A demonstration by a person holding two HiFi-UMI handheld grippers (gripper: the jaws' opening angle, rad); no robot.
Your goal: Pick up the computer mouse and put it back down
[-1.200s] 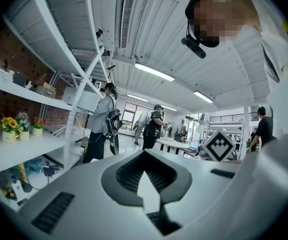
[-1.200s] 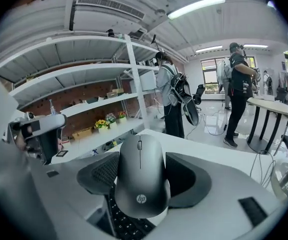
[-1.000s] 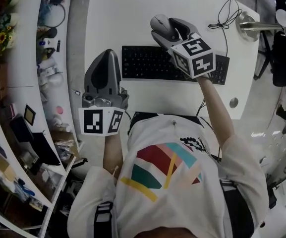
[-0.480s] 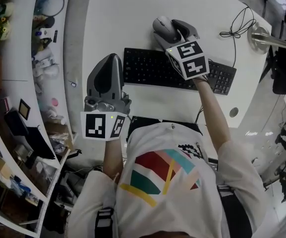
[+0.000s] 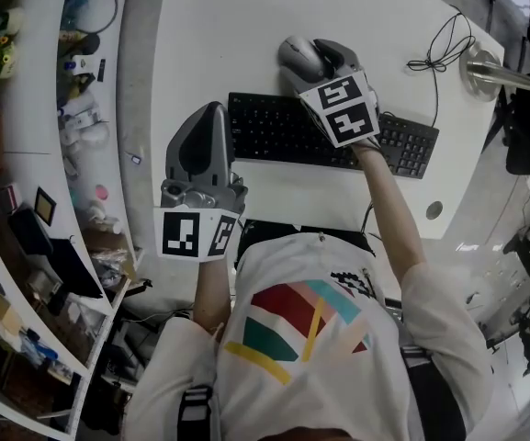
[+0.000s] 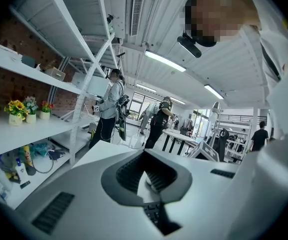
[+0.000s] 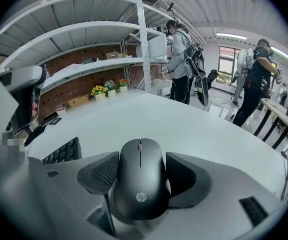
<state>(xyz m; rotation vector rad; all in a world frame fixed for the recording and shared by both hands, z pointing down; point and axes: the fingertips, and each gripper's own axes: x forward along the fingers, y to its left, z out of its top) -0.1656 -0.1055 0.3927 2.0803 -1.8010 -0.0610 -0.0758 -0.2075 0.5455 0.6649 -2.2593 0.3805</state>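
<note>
1. The right gripper (image 7: 141, 166) is clamped on the computer mouse (image 5: 297, 56); its ribbed pads (image 7: 104, 173) press against the mouse's two sides
2. The mouse sits lengthwise between the jaws, its scroll wheel pointing away from the gripper and its logo end nearest the gripper body
3. In the head view the mouse lies just past the far edge of the black keyboard (image 5: 283, 122), above the keyboard's middle keys; whether it touches the white table (image 5: 246, 26) cannot be told
4. The left gripper (image 5: 211, 110) hangs just beside the keyboard's left end, its jaws brought together at the tips with nothing held between them
5. The right gripper's marker cube overlaps the keyboard's right half in the head view
</note>
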